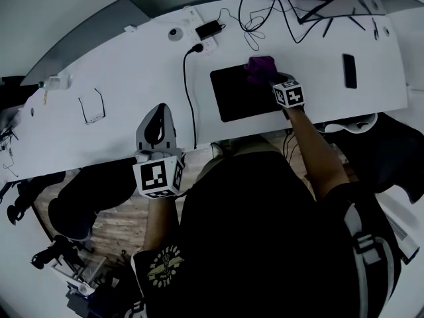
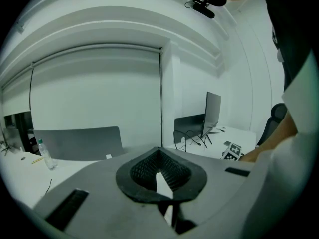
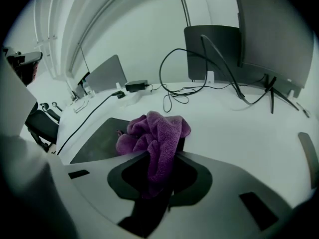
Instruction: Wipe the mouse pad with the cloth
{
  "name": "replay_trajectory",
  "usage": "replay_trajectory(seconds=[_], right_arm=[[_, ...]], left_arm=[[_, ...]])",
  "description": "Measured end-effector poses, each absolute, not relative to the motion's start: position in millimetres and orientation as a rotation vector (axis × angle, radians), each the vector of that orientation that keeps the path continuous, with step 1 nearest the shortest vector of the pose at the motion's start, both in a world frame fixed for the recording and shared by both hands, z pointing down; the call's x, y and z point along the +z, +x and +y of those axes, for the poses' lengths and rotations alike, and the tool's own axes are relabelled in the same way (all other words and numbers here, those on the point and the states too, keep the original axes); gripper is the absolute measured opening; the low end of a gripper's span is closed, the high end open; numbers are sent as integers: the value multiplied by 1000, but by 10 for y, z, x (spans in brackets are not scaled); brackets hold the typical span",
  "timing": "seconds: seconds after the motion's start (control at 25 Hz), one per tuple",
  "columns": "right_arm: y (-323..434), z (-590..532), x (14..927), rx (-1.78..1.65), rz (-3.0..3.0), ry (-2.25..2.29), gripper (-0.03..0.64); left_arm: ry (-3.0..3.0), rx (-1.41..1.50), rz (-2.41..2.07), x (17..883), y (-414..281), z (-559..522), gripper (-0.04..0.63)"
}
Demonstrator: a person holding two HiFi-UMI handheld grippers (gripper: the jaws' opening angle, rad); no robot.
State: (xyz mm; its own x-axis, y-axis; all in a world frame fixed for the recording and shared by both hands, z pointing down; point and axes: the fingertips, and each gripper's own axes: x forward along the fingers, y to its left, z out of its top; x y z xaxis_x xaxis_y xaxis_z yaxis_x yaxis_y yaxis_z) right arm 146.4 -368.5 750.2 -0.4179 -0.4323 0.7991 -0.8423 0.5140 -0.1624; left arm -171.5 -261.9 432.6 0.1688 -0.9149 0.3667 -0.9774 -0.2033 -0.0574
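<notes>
A black mouse pad (image 1: pixel 238 97) lies on the white desk (image 1: pixel 119 78), right of centre. A crumpled purple cloth (image 1: pixel 260 67) rests on the pad's far right corner, and my right gripper (image 1: pixel 277 83) is shut on it. In the right gripper view the cloth (image 3: pixel 158 131) bunches out between the jaws, over the edge of the mouse pad (image 3: pixel 94 144). My left gripper (image 1: pixel 157 114) hovers over the desk's near edge, left of the pad, well away from it. Its jaws meet at the tips with nothing between them in the left gripper view (image 2: pixel 159 152).
A black cable (image 1: pixel 190 101) runs from a power strip (image 1: pixel 202 37) down the desk, between the left gripper and the pad. Glasses (image 1: pixel 92 106) lie at the left. A black phone (image 1: pixel 349 70) lies at the right. Tangled cables (image 1: pixel 262 15) and a monitor stand (image 1: pixel 344 8) sit behind the pad.
</notes>
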Motion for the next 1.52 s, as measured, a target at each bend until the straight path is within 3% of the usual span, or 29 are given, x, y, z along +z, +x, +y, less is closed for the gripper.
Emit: replay_trajectory(seconds=[0.28,0.64,1.0,1.52], right_arm=[[1615,-3666,7384,725,-2036,1088,87],[504,-2998,6445,673,-2385,830,86],[-453,-2209,6840,711,-2342,543,86],[-409,-2160,7501,762,-2164,629,86]], left_arm=[[2309,460,-1831,4194,-1636,-2620,2],[2318,417,-1841,4094,-1832,-2415,2],[2292,449,-1841,4142,-2079,-2043,2],[2248,502,-1850,4244,-2380,-1778,2]])
